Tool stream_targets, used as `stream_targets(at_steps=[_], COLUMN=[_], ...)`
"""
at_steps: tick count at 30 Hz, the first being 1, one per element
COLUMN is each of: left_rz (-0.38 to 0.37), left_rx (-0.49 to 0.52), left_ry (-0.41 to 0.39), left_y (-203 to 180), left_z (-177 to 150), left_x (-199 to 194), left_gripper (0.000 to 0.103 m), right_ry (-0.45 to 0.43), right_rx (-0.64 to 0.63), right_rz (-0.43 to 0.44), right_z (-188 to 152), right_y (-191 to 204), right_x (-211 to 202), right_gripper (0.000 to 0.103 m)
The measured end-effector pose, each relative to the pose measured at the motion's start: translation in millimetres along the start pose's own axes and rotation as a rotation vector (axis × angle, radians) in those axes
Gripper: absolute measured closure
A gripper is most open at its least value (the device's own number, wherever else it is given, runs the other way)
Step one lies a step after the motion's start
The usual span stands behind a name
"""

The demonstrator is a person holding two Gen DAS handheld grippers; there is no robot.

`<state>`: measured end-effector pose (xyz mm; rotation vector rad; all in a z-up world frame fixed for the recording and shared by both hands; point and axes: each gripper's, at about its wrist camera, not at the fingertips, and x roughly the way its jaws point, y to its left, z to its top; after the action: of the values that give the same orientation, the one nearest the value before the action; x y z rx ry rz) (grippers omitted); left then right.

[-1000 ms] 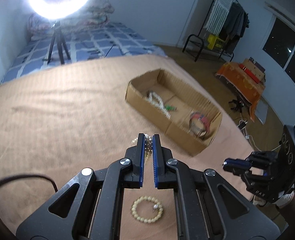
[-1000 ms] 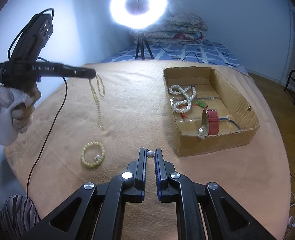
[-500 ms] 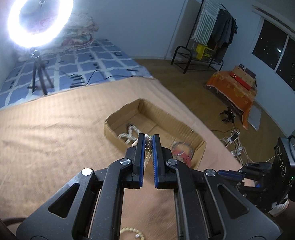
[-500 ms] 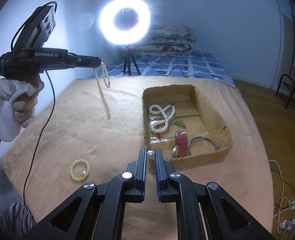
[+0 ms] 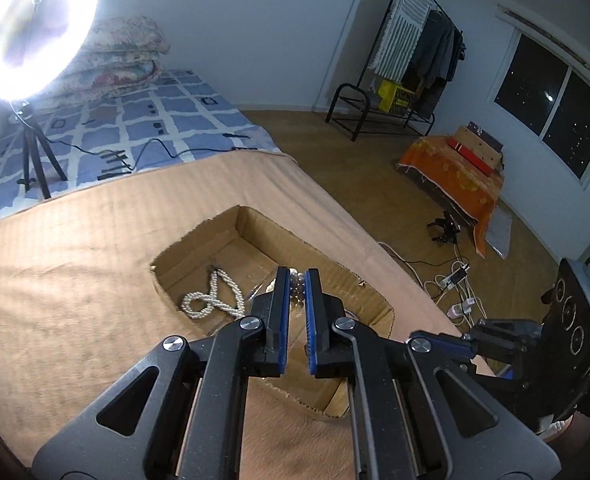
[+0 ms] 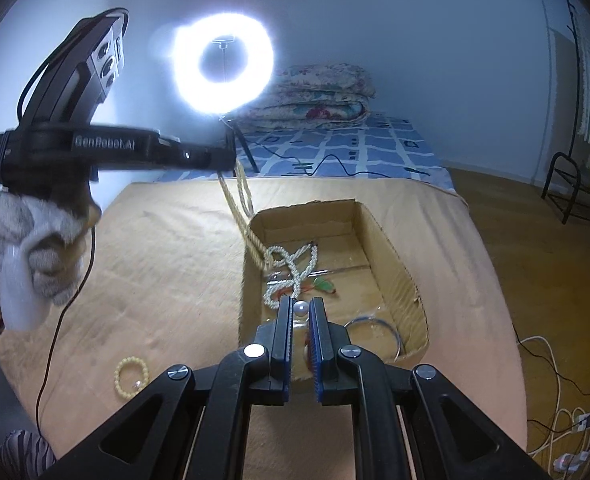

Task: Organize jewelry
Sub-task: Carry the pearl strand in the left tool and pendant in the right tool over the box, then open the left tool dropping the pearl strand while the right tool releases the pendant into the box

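Left hand-held gripper (image 6: 231, 156) raised above the tan-covered bed (image 6: 167, 264), just off the left wall of the cardboard box (image 6: 399, 256), fingers clamped on a bead necklace (image 6: 241, 204) that hangs in a loop, its lower end dipping over the box's left rim; same beads visible between the closed blue pads in the left wrist view (image 5: 297, 286). Right hand-held gripper (image 6: 301, 312) over the near end of the box, pinching a single white pearl (image 6: 300, 309) at the fingertips. Inside the box: white pearl necklace (image 6: 291, 268) coiled toward the far-left part, green and red small pieces (image 6: 323, 286) just beside it, thin metal bangle (image 6: 371, 330) near the near-right corner. Something red below the right gripper, mostly hidden, cannot tell what. Cream bead bracelet (image 6: 132, 372) lying on the bed cover toward the near-left edge, well apart from the box. Gloved hand (image 6: 27, 240) wrapped around the left gripper's handle. Lit ring light (image 6: 223, 62) on a tripod beyond the far edge of the tan cover, folded quilts (image 6: 315, 92) stacked behind it on the blue checked sheet (image 6: 355, 144).
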<state>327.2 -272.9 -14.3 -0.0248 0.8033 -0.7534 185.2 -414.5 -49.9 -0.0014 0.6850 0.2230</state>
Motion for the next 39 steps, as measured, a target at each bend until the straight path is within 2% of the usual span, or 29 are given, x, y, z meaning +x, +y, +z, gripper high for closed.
stream_targets(at_steps=[17,29,39], left_rz=[-0.014,-0.018,-0.016], left_rx=[-0.015,0.031,0.046], left_ry=[0.081,0.148,0.184], left_y=[2,-10,-12], left_z=[-25,-51,-63], left_x=[45,63,73], left_gripper=[0.098,0.098,0.098], right_ry=[0.059,0.144,0.187], right_rx=[0.04,0.049,0.028], right_rz=[-0.049,-0.06,-0.068], right_z=[22,24,25], right_y=[-40,-51,-51], right_x=[63,105,125], right_gripper=[0.097,0.097,0.097])
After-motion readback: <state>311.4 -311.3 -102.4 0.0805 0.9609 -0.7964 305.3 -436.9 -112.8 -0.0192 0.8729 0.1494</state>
